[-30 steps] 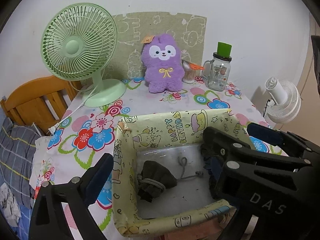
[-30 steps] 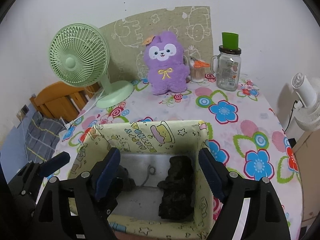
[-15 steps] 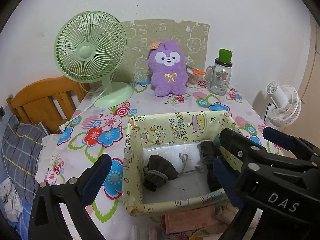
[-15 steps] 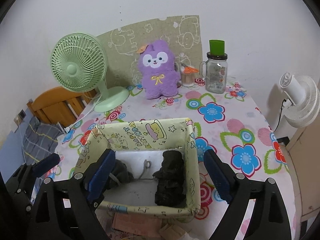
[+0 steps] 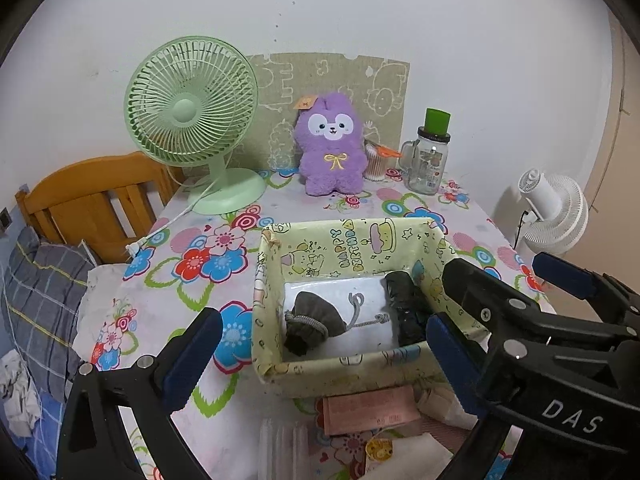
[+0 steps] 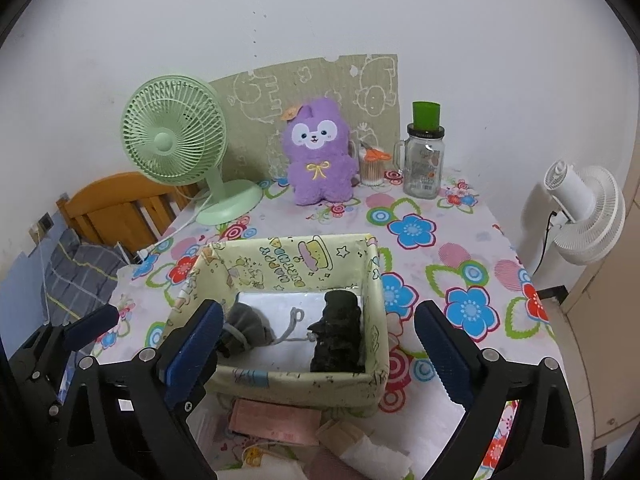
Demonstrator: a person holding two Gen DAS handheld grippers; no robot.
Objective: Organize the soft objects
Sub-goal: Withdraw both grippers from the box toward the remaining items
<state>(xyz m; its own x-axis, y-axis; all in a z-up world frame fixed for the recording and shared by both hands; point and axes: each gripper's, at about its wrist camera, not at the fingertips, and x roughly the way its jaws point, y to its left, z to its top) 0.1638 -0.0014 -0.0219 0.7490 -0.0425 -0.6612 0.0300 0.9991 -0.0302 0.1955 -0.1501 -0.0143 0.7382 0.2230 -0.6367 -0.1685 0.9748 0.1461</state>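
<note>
Your right gripper (image 6: 316, 344) tilts down toward the table, jaws spread wide and opening, nothing pressed between the pads; the yellow cartoon-print box (image 6: 296, 384) simply sits in the gap below them. Your left gripper (image 5: 320, 354) points down at about the same angle. I can see its left finger (image 5: 192, 354) clearly, but its right finger is hidden behind your other tool, so I cannot tell how wide it stands. Nothing shows against the finger I can see.

Both soft pieces lie inside the box: the grey drawstring pouch (image 6: 246, 330) on the left of the floor with its cord trailing toward the middle, and the black rolled cloth (image 6: 338, 334) against the right wall. They're apart, with only the cord between them.

In the left wrist view, your right gripper's black frame cuts across the box's right corner and covers part of the black cloth (image 5: 404, 312).

Just in front of the box, at the table's near edge, lie a pink paper (image 6: 276, 426) and some white scraps. Further back stand the green fan (image 6: 176, 148), the purple plush (image 6: 318, 156), a jar of cotton swabs (image 6: 372, 168) and a glass mug with a green lid (image 6: 424, 160), all well clear. The flowered tablecloth (image 6: 460, 264) is bare to the right.
</note>
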